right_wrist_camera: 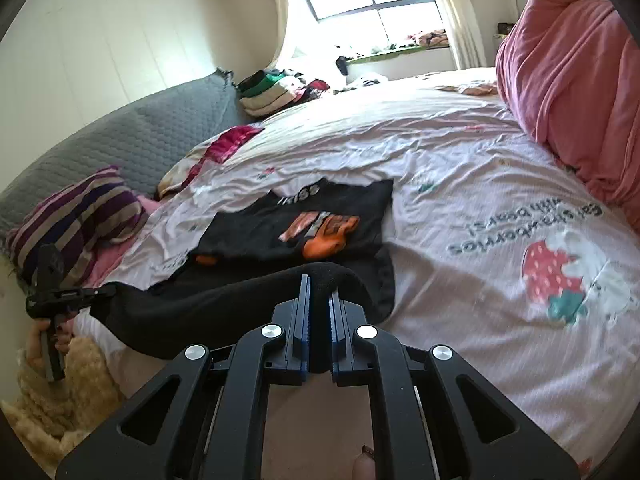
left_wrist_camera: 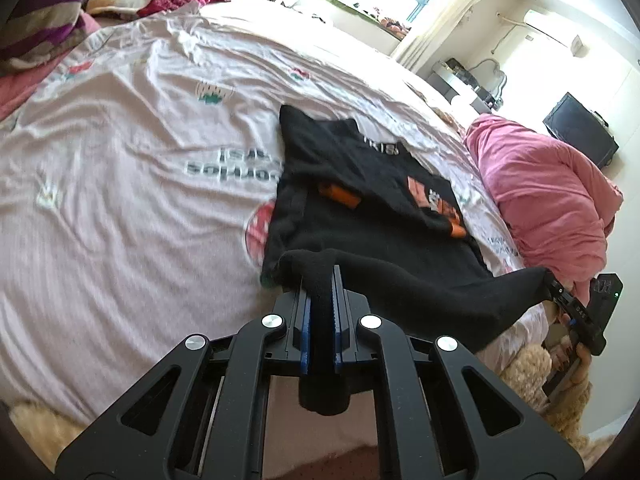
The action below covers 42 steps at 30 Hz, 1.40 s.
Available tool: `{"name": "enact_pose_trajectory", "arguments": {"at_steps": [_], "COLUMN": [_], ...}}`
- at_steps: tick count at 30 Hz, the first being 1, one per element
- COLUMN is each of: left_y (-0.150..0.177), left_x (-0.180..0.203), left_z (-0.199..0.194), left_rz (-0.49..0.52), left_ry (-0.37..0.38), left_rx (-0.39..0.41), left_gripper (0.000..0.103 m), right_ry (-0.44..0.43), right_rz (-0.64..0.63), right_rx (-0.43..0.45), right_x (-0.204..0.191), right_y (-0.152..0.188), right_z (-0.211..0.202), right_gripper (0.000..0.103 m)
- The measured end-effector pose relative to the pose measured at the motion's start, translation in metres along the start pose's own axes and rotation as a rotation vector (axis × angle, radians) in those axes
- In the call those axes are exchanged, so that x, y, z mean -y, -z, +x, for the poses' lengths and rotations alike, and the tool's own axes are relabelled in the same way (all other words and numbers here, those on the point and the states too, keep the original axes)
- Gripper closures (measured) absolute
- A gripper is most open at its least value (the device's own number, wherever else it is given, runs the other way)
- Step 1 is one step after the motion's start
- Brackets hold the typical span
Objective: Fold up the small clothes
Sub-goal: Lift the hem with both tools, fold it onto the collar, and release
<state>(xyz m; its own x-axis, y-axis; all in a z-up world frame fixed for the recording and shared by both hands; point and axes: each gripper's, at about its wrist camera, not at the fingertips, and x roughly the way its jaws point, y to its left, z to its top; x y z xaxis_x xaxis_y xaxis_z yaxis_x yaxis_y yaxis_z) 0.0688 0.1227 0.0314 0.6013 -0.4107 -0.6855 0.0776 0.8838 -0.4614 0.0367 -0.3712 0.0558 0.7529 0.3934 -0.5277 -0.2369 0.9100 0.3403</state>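
A small black shirt (left_wrist_camera: 360, 184) with an orange print lies on the pale pink bed sheet (left_wrist_camera: 120, 200). Its near hem is lifted off the bed and stretched between both grippers. My left gripper (left_wrist_camera: 320, 280) is shut on one hem corner, black cloth pinched between its blue pads. In the same view my right gripper (left_wrist_camera: 554, 284) holds the other corner at far right. In the right wrist view my right gripper (right_wrist_camera: 319, 288) is shut on the black shirt (right_wrist_camera: 304, 220), and the left gripper (right_wrist_camera: 100, 291) grips the hem's far end, held by a hand (right_wrist_camera: 56, 336).
A pink duvet (left_wrist_camera: 552, 200) is heaped along one side of the bed. A striped pillow (right_wrist_camera: 76, 216) and grey headboard (right_wrist_camera: 132, 140) sit at the other end, with folded clothes (right_wrist_camera: 272, 92) piled beyond. A fluffy beige rug (right_wrist_camera: 60, 400) lies below the bed edge.
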Motion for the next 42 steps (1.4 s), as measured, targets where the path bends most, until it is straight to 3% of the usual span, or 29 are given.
{"name": "enact_pose_trajectory", "arguments": {"at_steps": [17, 42], "left_y": [-0.072, -0.154], "left_x": [0.012, 0.004], "left_z": [0.014, 0.083], "left_rz": [0.022, 0.015], "left_ry": [-0.019, -0.082], "left_rx": [0.095, 0.077], "left_gripper": [0.101, 0.101], "right_ry": [0.109, 0.172], "right_rz": [-0.060, -0.060], "right_rx": [0.068, 0.070], "right_x": [-0.004, 0.004], "right_y": [-0.058, -0.127], "right_z": [0.039, 0.115], "right_gripper": [0.097, 0.097]}}
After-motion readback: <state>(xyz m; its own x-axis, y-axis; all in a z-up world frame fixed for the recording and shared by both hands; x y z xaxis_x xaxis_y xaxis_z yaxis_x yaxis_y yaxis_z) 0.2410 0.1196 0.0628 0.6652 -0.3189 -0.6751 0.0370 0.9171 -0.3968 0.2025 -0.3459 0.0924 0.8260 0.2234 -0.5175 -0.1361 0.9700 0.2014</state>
